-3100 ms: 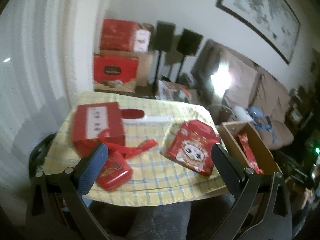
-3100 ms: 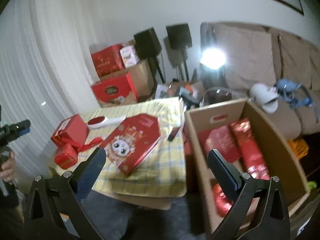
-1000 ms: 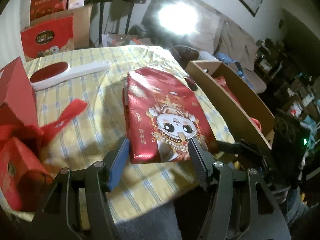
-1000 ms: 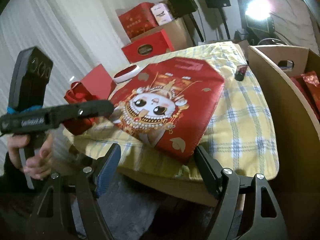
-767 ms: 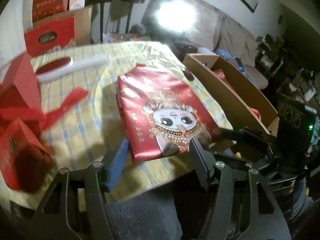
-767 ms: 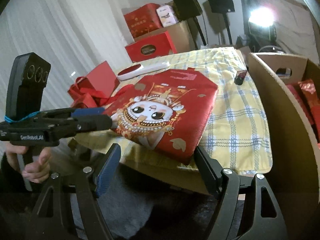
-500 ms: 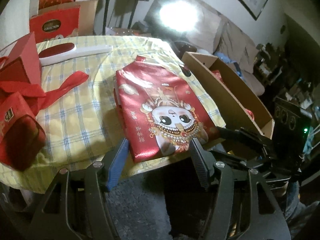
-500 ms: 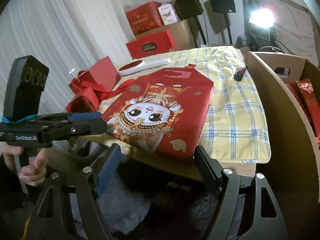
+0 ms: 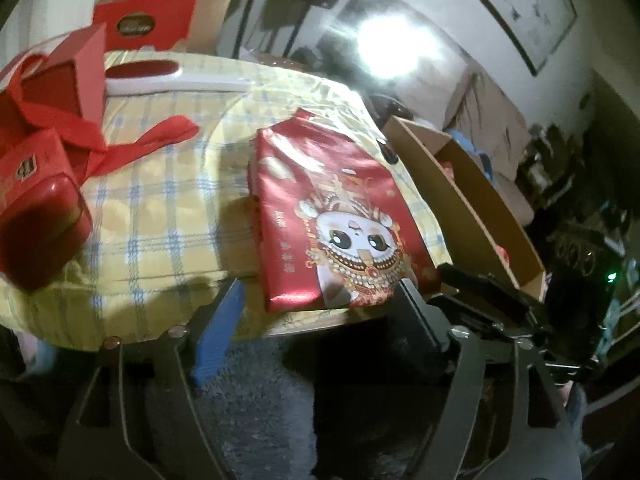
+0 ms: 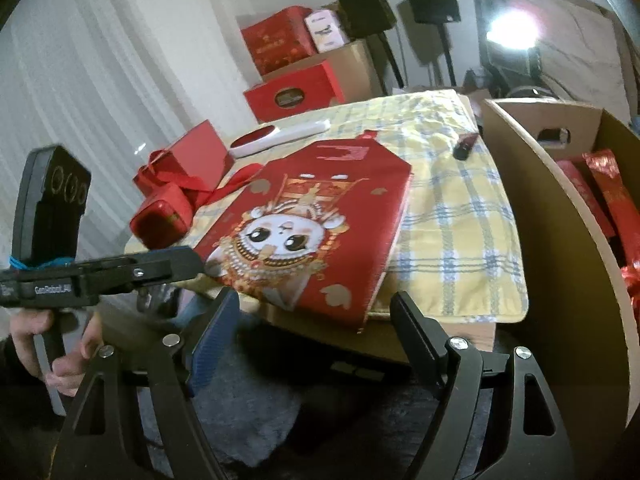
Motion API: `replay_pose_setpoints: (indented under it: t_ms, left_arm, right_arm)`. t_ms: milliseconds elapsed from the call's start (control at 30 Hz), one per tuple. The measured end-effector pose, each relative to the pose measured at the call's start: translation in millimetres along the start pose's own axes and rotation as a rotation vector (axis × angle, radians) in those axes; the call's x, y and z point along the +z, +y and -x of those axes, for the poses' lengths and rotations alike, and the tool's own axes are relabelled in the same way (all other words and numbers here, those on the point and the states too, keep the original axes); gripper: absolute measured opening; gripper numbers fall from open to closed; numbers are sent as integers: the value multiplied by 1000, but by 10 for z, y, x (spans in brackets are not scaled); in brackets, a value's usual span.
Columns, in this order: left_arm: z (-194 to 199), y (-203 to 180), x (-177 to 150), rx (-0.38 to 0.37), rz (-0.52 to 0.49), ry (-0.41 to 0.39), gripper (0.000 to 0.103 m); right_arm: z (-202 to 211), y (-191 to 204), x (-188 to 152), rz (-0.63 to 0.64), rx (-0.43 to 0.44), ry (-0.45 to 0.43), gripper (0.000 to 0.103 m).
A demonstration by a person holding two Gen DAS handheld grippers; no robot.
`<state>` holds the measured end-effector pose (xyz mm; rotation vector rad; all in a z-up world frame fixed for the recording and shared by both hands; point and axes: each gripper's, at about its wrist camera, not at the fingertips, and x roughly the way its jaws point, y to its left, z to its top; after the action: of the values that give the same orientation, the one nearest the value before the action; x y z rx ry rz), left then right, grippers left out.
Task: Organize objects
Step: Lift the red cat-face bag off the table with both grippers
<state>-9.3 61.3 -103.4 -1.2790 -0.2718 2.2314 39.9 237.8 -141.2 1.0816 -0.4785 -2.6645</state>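
A flat red gift bag (image 9: 332, 216) with a cartoon face lies on the yellow checked tablecloth (image 9: 168, 200), its near end hanging over the table's front edge. My left gripper (image 9: 320, 296) is at that near end. Its jaws are opening, the bag's edge lies between the fingers, and the pads do not press on it. In the right wrist view my right gripper (image 10: 316, 300) stands open just below the bag (image 10: 312, 232), under its overhanging corner. The left gripper (image 10: 176, 264), held by a hand, reaches the bag's other near corner from the left.
A red tin (image 9: 36, 216), a red box with ribbon (image 9: 60, 84) and a white-handled red brush (image 9: 160, 76) sit on the table's left and far side. An open cardboard box (image 10: 552, 208) holding red packets (image 10: 608, 192) stands right of the table. A small dark object (image 10: 466, 146) lies near it.
The left gripper's jaws have spread wider around the bag's near end, and it has rolled and shifted a little along the table edge. The right gripper has stayed put.
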Motion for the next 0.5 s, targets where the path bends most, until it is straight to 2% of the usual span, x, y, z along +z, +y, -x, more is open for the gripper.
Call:
replay_pose_setpoints:
  t_ms: [67,133,200,333,500]
  left_arm:
    - [3,50,12,-5,27,-1,75]
    - [-13,110,8,-11,65,-1,85]
    - [-33,175,-31,-20,118,-10,86]
    - [-127,276,-72,-67,211,-12,86]
    - [-146,263,-44,-63,213,-37,86]
  right_arm:
    - [-3,-111,13,-69,48,7,80]
    - [-34,-249,6,-170,146,24,81]
    - [-72,-333,-9,-249,233,35,81]
    - [-114,-376,-30,-324,295,44,81]
    - [-141,-502,-62,-460,391,52,81]
